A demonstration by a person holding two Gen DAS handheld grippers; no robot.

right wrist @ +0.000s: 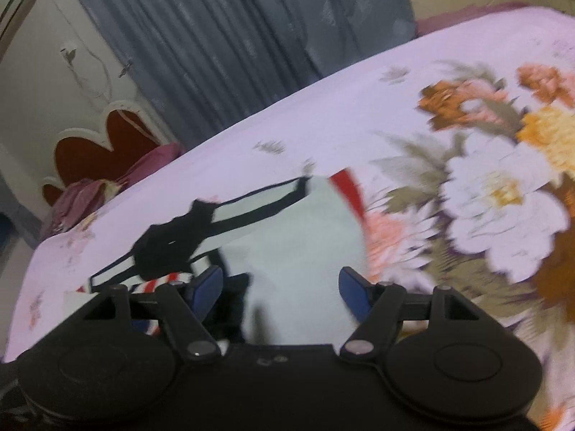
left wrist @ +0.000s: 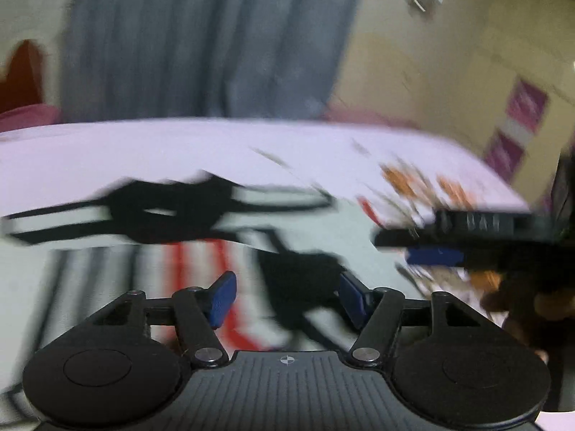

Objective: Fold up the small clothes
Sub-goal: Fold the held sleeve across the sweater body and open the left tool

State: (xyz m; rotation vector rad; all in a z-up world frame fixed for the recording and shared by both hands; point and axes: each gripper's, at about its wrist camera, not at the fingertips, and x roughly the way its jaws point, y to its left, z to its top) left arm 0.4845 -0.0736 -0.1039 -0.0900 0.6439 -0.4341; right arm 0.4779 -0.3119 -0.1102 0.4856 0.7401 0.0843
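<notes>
A small white garment [left wrist: 312, 230] with black trim and red stripes lies flat on the bed; it also shows in the right wrist view [right wrist: 298, 237]. My left gripper [left wrist: 287, 296] is open just above its near part, nothing between the blue pads [left wrist: 222, 296]. My right gripper [right wrist: 280, 294] is open over the garment's near edge, empty. The right gripper also shows in the left wrist view [left wrist: 449, 240], at the right over the garment's edge. Both views are motion-blurred.
The bed has a pale lilac sheet [right wrist: 323, 107] with large orange and white flowers [right wrist: 503, 186]. Grey curtains [right wrist: 215, 43] hang behind. A red and white headboard [right wrist: 100, 151] and mauve pillows [right wrist: 82, 197] are at the left.
</notes>
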